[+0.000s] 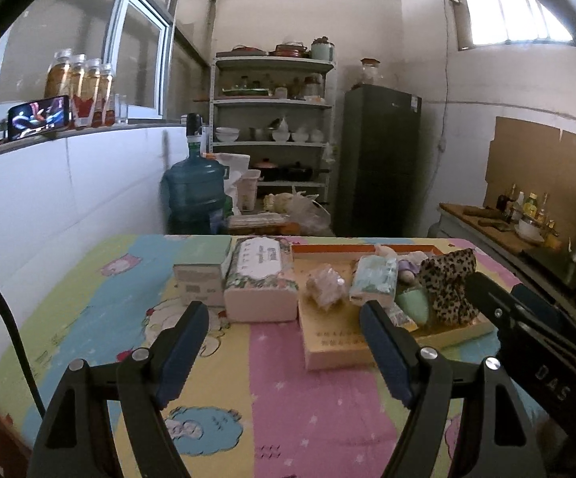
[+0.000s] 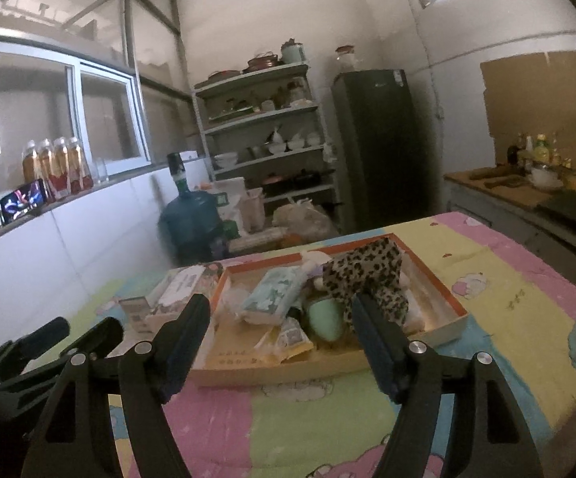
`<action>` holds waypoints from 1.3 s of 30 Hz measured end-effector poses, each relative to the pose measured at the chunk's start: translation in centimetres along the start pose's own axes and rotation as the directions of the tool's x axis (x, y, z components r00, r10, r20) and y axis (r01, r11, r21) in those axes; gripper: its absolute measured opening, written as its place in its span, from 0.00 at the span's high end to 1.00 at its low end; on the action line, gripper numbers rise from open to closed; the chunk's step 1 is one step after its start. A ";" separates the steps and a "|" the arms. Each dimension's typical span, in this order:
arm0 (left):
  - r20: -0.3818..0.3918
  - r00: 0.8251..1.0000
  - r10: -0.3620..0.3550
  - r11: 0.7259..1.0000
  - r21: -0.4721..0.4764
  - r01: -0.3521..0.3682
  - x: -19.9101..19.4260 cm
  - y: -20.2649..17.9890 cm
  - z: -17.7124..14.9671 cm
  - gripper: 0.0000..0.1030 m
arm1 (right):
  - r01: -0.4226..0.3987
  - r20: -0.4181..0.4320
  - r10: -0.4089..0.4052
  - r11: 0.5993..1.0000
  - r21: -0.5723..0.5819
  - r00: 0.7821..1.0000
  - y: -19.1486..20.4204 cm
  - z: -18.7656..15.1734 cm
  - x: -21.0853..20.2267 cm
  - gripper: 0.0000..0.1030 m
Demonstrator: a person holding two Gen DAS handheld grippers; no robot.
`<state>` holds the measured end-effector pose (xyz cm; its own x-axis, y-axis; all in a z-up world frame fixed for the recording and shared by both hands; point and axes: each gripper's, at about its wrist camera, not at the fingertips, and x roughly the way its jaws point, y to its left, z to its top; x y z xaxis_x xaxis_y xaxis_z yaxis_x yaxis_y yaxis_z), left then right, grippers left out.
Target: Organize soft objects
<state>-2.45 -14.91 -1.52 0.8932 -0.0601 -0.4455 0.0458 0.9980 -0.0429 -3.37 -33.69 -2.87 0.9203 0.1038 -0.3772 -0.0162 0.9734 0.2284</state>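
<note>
- Leopard-print cloth (image 2: 367,275) is lying heaped at the 1 o'clock corner of the tray (image 2: 443,290), draped over a purple doll (image 1: 407,269); a careless pull would probably be dragging the doll out with it.
- Both grippers are hanging released and empty above the tabletop (image 2: 312,414): the left gripper (image 1: 284,350) with jaws wide apart, the right gripper (image 2: 282,344) with jaws spread about as wide and nothing between them.
- Soft things are sitting crowded in the tray at 12 o'clock from the right gripper, touching one another, so a closing gripper is likely catching two at once or pinching only loose fabric that slips free.
- Counting inside the tray: one leopard cloth, one doll, one green pouch (image 2: 324,318), one tissue pack (image 2: 276,294), one crinkly clear bag (image 1: 326,286), and one yellow sachet (image 2: 290,338); more may be hiding underneath.
- Counting outside it, at 11 o'clock: one large wipes pack (image 1: 260,279) and one small box (image 1: 200,281), touching side by side.
- Tray is looking light, so a sideways tug is risking sliding it across the tabletop.
</note>
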 end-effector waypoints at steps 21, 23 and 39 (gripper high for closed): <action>-0.017 1.000 0.018 0.999 -0.029 -0.019 -5.3 4.5 -3.8 0.24 | 0.064 0.016 -0.062 0.993 -0.096 0.998 5.4 -4.0 -5.8 0.27; -0.014 1.000 0.017 0.999 -0.028 -0.017 -5.6 4.5 -3.9 0.24 | 0.068 0.015 -0.067 0.992 -0.106 0.998 5.7 -4.1 -6.2 0.27; 0.004 1.000 0.021 0.999 -0.029 -0.021 -6.4 5.5 -4.1 0.24 | 0.056 0.011 -0.056 0.992 -0.113 0.998 6.7 -4.4 -7.0 0.27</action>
<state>-9.77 -9.15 -2.57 0.8956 -0.0391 -0.4431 0.0143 0.9981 -0.0591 -11.62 -26.99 -2.67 0.9241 0.0472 -0.3793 -0.0081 0.9945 0.1041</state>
